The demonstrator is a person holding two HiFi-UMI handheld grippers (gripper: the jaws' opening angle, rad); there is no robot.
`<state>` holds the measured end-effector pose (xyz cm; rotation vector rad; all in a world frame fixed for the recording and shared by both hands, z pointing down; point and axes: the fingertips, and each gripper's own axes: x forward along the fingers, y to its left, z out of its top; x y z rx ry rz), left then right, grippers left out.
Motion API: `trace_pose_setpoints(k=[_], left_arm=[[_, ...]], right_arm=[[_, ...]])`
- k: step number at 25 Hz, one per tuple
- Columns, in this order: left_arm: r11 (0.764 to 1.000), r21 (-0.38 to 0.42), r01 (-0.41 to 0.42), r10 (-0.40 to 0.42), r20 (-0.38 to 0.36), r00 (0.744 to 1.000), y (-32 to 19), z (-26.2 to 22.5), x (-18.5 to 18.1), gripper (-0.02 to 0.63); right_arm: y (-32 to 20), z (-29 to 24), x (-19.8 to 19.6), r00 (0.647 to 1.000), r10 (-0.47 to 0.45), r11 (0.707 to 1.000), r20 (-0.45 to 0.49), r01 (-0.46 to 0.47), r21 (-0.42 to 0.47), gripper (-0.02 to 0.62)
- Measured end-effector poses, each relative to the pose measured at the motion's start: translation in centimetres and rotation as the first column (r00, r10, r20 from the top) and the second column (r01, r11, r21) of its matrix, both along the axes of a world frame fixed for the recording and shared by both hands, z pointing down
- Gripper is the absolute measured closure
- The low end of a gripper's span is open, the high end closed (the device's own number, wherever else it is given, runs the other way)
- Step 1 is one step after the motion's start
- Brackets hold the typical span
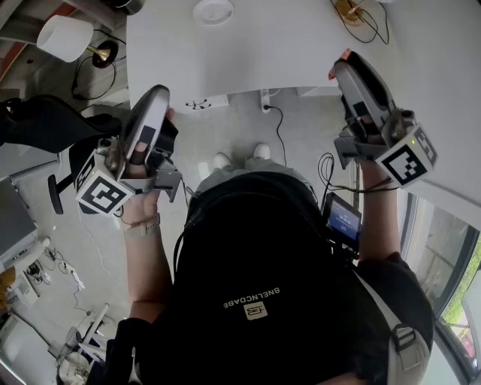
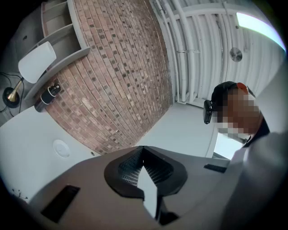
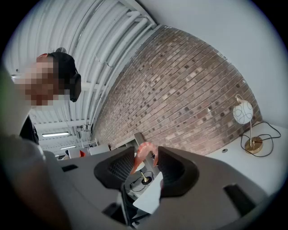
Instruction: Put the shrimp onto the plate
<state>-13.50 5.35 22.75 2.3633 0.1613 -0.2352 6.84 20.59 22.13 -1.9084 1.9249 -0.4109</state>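
The right gripper [image 1: 340, 69] is clamped on the pink shrimp [image 3: 143, 156] and holds it in the air by the right side of the white table [image 1: 285, 45]. The left gripper [image 1: 160, 96] has its jaws together on nothing. The carry looks to be in hand. Next the shrimp must go far and left to the small white plate [image 1: 213, 10], then down before release.

"BNELNCDABE" printed on black backpack [image 1: 255, 256]

Tongs [image 3: 146, 156] pinching pink shrimp [image 3: 140, 151], brick wall [image 3: 180, 90]
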Motion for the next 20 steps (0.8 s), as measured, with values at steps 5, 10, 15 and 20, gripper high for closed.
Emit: trace_pose_setpoints(k=[5,10,15,20], left_arm=[[0.999,-0.032,0.016,-0.016,-0.010,1.000,-0.1,0.1,0.0,0.614],[1.000,-0.023,0.018,-0.018,0.003,1.000,-0.1,-0.1,0.1,0.614],[1.000,-0.025,0.001,-0.001,-0.014,1.000,0.1,-0.6,0.4,0.614],[1.000,-0.031,0.003,-0.003,-0.025,1.000,0.1,-0.6,0.6,0.614]], right_arm=[[0.5,-0.5,0.2,1.000,-0.003,1.000,-0.016,0.003,0.001,0.428],[0.5,-1.2,0.4,1.000,-0.001,1.000,-0.024,0.001,0.010,0.428],[0.8,-1.7,0.5,1.000,0.007,0.999,0.001,-0.007,0.040,0.428],[0.9,-1.6,0.6,1.000,0.012,0.999,0.005,-0.012,0.052,0.428]])
